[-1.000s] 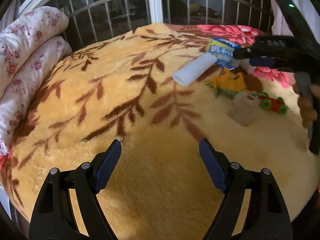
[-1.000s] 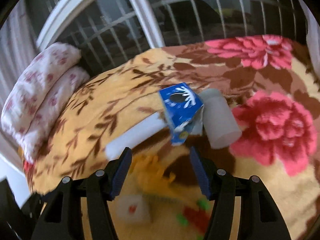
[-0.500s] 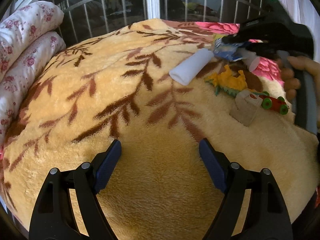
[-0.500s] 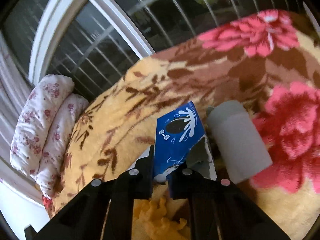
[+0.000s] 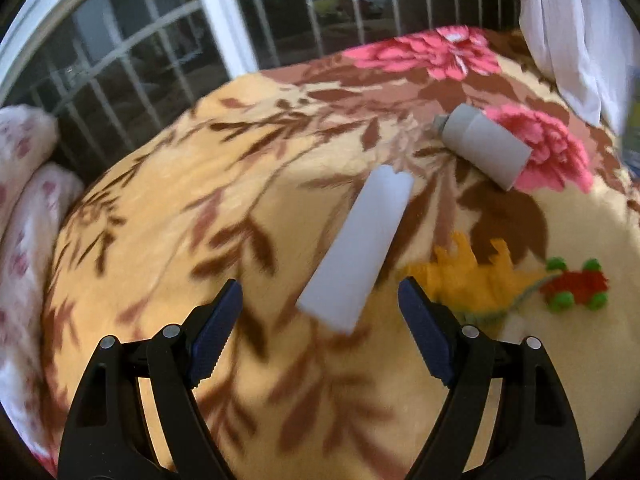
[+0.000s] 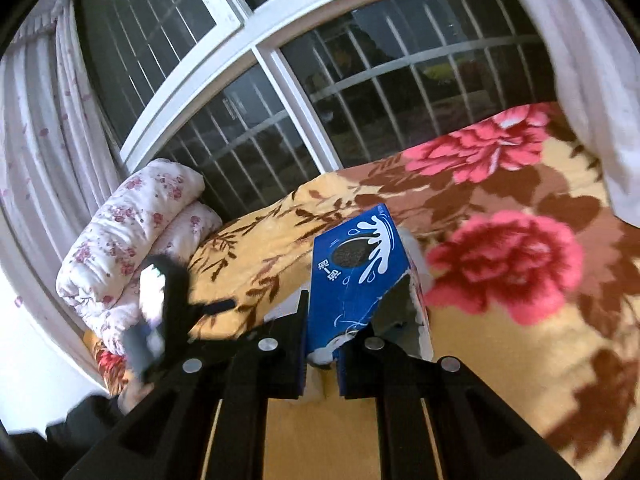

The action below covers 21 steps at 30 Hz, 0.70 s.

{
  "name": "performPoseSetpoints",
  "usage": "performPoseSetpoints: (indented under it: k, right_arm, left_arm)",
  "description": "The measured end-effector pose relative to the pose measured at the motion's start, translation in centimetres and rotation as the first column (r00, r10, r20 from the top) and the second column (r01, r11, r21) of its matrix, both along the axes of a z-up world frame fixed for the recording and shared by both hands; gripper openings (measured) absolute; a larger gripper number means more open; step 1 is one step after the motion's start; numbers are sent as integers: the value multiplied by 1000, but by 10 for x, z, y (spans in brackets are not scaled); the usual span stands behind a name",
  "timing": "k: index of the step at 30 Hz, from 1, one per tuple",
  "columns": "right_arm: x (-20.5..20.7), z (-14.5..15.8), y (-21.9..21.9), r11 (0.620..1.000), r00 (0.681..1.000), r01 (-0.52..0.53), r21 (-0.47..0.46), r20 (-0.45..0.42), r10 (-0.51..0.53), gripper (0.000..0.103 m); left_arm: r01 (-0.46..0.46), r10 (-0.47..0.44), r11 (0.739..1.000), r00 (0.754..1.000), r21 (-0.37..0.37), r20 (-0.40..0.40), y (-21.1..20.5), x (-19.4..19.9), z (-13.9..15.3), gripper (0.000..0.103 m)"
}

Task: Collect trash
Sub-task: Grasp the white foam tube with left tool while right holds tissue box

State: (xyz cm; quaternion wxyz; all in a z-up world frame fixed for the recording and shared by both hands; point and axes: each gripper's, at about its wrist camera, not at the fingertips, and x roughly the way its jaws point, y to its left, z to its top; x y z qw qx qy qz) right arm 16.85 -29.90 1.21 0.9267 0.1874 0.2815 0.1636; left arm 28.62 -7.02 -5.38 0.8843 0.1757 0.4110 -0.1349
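My right gripper [image 6: 322, 346] pinches the torn blue carton [image 6: 360, 280], lifted above the blanket [image 6: 520, 360]. My left gripper [image 5: 320, 312] has its jaws spread wide, and the white tube [image 5: 360, 248] lies on the blanket between them.

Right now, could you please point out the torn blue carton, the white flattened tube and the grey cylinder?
Torn blue carton [image 6: 354, 276]: right wrist view, on its printed blue face.
White flattened tube [image 5: 358, 246]: left wrist view, on the middle of its body.
Grey cylinder [image 5: 486, 146]: left wrist view, on its curved side.
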Motion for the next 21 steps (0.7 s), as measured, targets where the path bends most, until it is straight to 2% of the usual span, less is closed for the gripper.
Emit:
performPoseSetpoints:
  k: [3, 5, 7, 8, 9, 10, 13, 15, 18, 21]
  right_arm:
    - [-18, -1, -10, 1000, 1000, 27, -13, 14, -27, 10]
    - [-23, -3, -12, 999, 999, 36, -21, 20, -36, 10]
    - [-26, -6, -13, 999, 999, 42, -21, 20, -42, 10]
    - [-26, -9, -13, 999, 999, 38, -10, 12, -38, 10]
    - [-26, -11, -13, 999, 999, 39, -4, 8, -39, 10]
    - [-26, -15, -13, 999, 999, 38, 3, 1, -38, 10]
    - [-27, -19, -11, 999, 999, 36, 13, -7, -36, 10]
    - [-28, -22, -10, 999, 999, 34, 18, -14, -34, 10]
    - [-31, -23, -6, 999, 999, 33, 11, -21, -33, 10]
    - [-39, -22, 0, 1000, 999, 27, -11, -20, -27, 10]
  left_arm:
    - [10, -11, 999, 1000, 39, 2, -9, 21, -13, 79]
    - [14, -14, 1000, 1000, -18, -5, -6, 33, -9, 80]
    - [6, -10, 997, 999, -82, -52, -1, 47, -7, 80]
    - [-9, 0, 994, 996, -110, -86, 1, 56, -9, 76]
    - [-25, 12, 993, 993, -114, -117, 3, 62, -14, 57]
    - [-31, 14, 993, 989, -111, -146, 2, 65, -19, 53]
    - [-23, 10, 994, 993, -109, -115, 2, 58, -23, 48]
    - [-9, -1, 995, 995, -101, -103, 0, 52, -22, 28]
    - [-25, 12, 992, 994, -120, -109, 6, 45, -17, 20]
    - [-62, 49, 990, 994, -129, -99, 13, 31, -11, 18]
